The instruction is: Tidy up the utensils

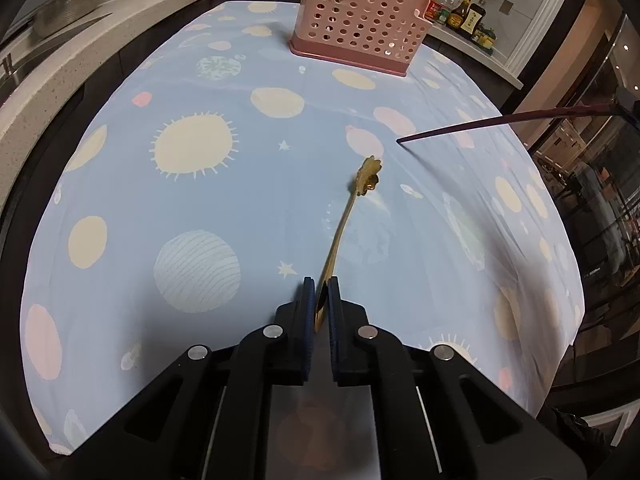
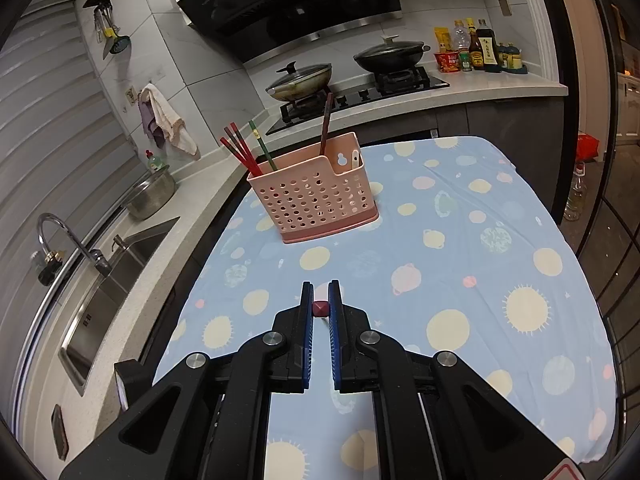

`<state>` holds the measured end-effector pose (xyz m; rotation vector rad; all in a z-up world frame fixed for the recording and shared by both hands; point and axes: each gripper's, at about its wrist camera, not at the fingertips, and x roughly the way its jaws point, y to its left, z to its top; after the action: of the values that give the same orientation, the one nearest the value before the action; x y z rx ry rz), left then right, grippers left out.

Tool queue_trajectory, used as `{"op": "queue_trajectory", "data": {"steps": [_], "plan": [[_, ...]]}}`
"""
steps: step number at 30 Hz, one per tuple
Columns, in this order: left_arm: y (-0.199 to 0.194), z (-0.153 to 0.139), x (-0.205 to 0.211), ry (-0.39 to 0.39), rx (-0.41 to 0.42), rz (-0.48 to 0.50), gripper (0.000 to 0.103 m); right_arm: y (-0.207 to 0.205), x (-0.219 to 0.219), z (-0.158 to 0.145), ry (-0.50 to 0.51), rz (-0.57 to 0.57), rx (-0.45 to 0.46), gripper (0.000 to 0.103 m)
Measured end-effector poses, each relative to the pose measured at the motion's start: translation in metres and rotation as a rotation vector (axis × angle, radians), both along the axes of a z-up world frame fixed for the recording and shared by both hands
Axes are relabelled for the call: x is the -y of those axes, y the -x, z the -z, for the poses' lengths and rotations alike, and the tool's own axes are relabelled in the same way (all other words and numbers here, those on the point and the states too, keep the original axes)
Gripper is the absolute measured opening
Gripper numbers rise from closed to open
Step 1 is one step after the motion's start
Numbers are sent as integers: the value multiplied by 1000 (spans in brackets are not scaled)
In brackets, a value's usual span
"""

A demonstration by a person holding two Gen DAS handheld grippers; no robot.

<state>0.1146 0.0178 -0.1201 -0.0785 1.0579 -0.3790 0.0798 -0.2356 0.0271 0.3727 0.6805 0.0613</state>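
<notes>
My left gripper (image 1: 320, 285) is shut on a slim gold utensil (image 1: 344, 220). Its flower-shaped end (image 1: 370, 174) points away from me over the blue patterned tablecloth (image 1: 200, 208). A dark red chopstick (image 1: 500, 122) reaches in from the right edge of the left wrist view, its tip just beyond the flower end. My right gripper (image 2: 320, 286) is shut on that chopstick (image 2: 320, 309), and only its square end shows between the pads. The pink perforated utensil basket (image 2: 316, 196) stands at the table's far side with several chopsticks (image 2: 244, 150) and a white spoon (image 2: 355, 159) in it. It also appears in the left wrist view (image 1: 356, 20).
The tablecloth (image 2: 460, 280) hangs over the table edges. A counter with a sink (image 2: 108, 292) and a metal colander (image 2: 154, 196) runs along the left. Behind the table are a stove with two lidded pans (image 2: 300, 78) and sauce bottles (image 2: 476, 46).
</notes>
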Motion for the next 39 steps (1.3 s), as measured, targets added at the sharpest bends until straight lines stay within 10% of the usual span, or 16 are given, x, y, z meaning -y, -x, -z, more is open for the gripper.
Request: {"op": "queue_trajectory", "data": {"steps": [21,27,32,39], "plan": [[-22,-103,3,23,204,-19,0,-1,7,-14,-10,2,44,7],[-19,-85,-1,2,155,-12,2,1,7,-13,-16,4,39,7],[-8,-40,-10,-46,66,-10,35,-1,6,-10,-23,-2,28,7],[-9,0,-20,-35,-6,-37,35,-2,1,-8,-15,-11,20,7]]}}
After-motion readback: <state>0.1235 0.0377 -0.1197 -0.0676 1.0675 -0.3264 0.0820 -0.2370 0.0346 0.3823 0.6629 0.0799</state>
